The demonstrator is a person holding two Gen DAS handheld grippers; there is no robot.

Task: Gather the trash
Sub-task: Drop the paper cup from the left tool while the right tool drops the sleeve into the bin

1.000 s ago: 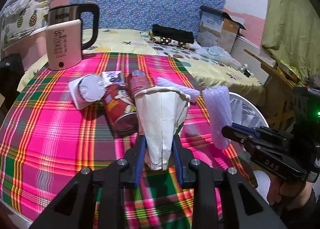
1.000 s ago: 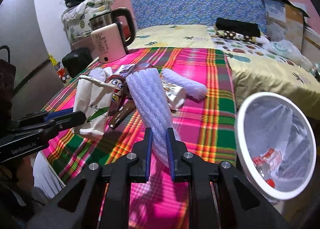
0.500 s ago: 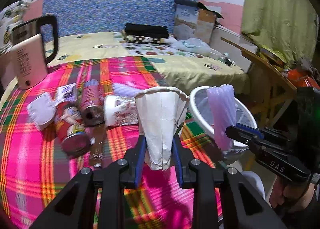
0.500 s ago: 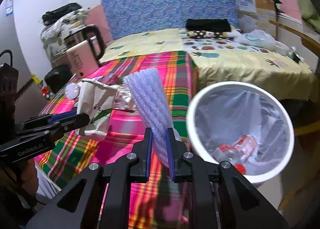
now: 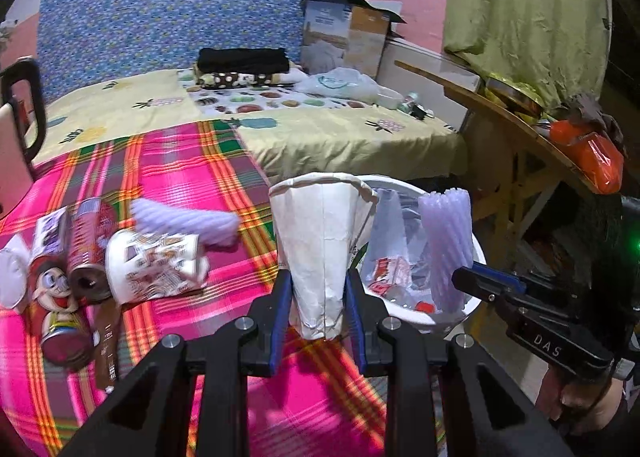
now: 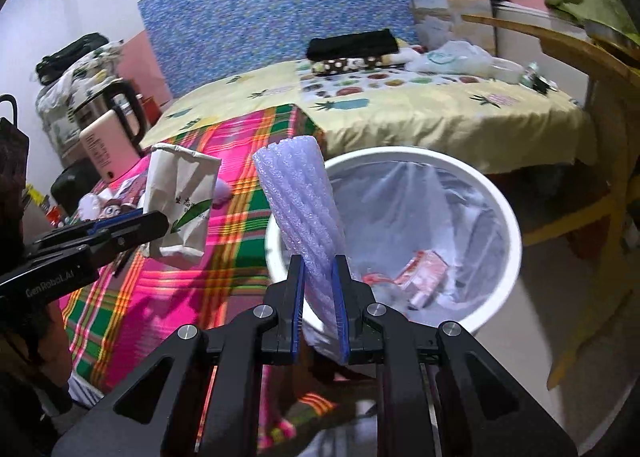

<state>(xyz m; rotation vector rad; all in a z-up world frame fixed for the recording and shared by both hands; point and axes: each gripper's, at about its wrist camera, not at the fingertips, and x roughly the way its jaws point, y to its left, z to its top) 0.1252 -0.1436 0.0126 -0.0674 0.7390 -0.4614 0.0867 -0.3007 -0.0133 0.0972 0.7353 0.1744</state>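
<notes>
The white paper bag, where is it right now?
The white paper bag is clamped in the left hand-held gripper, at the plaid table's edge beside the trash bin.

Kettle point(image 5: 16, 129): cut by left edge, I see only handle | paper bag point(image 5: 324, 257): hides bin's near rim point(image 5: 400, 181) | cans point(image 5: 64, 297): blurred, labels unreadable to me | bin contents point(image 6: 424, 277): too small to identify

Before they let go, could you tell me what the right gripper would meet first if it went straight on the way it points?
Probably the bin: the right gripper, shut on the foam sleeve, points down toward its near rim and liner. Depth is unclear in this view.
</notes>
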